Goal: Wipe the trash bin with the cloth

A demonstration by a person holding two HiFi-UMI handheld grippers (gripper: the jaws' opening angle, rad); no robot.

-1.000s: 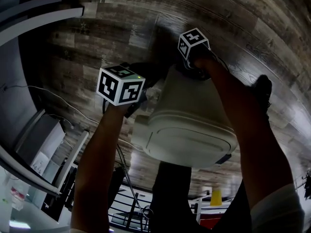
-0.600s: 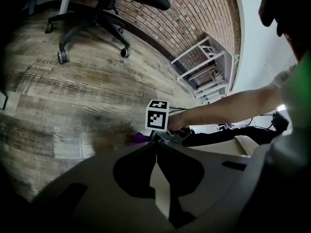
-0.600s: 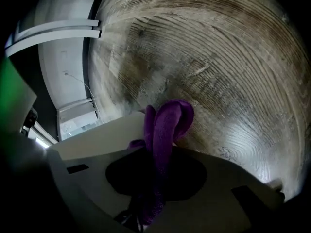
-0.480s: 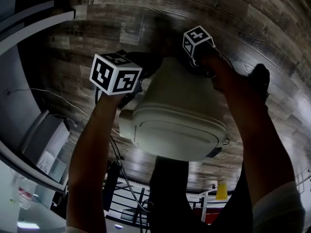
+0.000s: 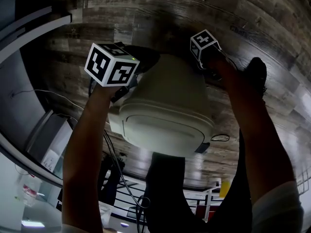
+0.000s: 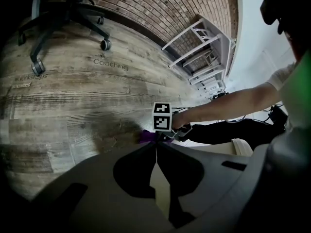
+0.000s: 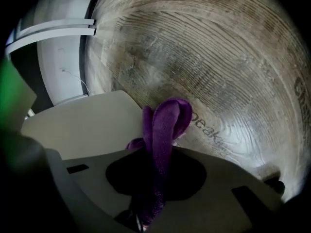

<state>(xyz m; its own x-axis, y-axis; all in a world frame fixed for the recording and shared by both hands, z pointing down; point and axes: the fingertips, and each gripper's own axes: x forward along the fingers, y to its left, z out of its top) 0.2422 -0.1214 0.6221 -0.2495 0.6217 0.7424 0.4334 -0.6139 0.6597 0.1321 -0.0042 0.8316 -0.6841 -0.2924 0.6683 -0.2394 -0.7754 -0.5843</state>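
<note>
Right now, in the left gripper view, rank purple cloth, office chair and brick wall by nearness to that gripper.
1. Purple cloth, just beyond the left gripper, at centre.
2. Office chair, upper left, well farther off.
3. Brick wall, along the top, behind the chair.

dim, underexposed | strong fisheye bending, black corners | foreground soft | brighter at right edges

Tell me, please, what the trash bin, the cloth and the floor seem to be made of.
Trash bin: likely plastic, smooth matte off-white shell with a moulded lid rim. Cloth: purple, fuzzy nap, soft folds, probably microfibre. Floor: wood-grain planks, whether timber or laminate is unclear.
</note>
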